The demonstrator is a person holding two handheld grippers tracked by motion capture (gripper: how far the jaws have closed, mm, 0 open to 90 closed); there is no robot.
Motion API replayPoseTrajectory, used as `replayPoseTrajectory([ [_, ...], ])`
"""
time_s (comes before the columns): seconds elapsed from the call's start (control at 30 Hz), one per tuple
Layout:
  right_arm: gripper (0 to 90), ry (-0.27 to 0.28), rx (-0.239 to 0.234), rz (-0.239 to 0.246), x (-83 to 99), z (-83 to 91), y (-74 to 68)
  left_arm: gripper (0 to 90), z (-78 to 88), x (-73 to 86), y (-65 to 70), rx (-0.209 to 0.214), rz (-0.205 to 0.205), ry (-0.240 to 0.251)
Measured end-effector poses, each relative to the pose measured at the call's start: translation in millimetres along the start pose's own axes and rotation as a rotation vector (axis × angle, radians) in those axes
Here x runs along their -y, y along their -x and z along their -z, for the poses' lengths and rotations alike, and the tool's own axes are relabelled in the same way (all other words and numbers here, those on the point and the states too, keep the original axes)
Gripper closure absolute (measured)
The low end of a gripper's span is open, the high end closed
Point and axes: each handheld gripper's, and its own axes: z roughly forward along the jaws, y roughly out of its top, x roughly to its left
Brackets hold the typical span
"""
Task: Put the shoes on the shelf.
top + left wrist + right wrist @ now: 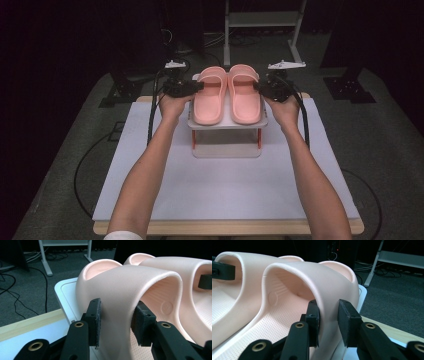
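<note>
Two pink slide slippers stand side by side on a small white raised shelf [227, 123]. My left gripper [201, 86] comes in from the left at the left slipper [210, 100]. In the left gripper view its jaws [116, 320] straddle the side of that slipper's strap [125, 282], one pad outside and one inside, both against the foam. My right gripper [257, 87] mirrors it on the right slipper [245, 100]. Its jaws [328, 320] clasp the side of that strap [312, 275]. Both slippers rest on the shelf.
The shelf stands on orange legs at the far middle of a white board [225, 190] on a wooden table. Behind the table is grey carpet with black cables [22, 300], a white metal frame [260, 20] and dark stands [350, 87] on both sides.
</note>
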Motion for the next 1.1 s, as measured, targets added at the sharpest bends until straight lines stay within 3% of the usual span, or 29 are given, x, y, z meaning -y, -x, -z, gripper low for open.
replayPoseTrajectory([
  [1.1, 64.0, 0.006, -0.026, -0.014, 1.1, 0.8, -3.1, 56.9, 1.8, 6.6, 4.6, 0.030, 0.004, 0.025],
])
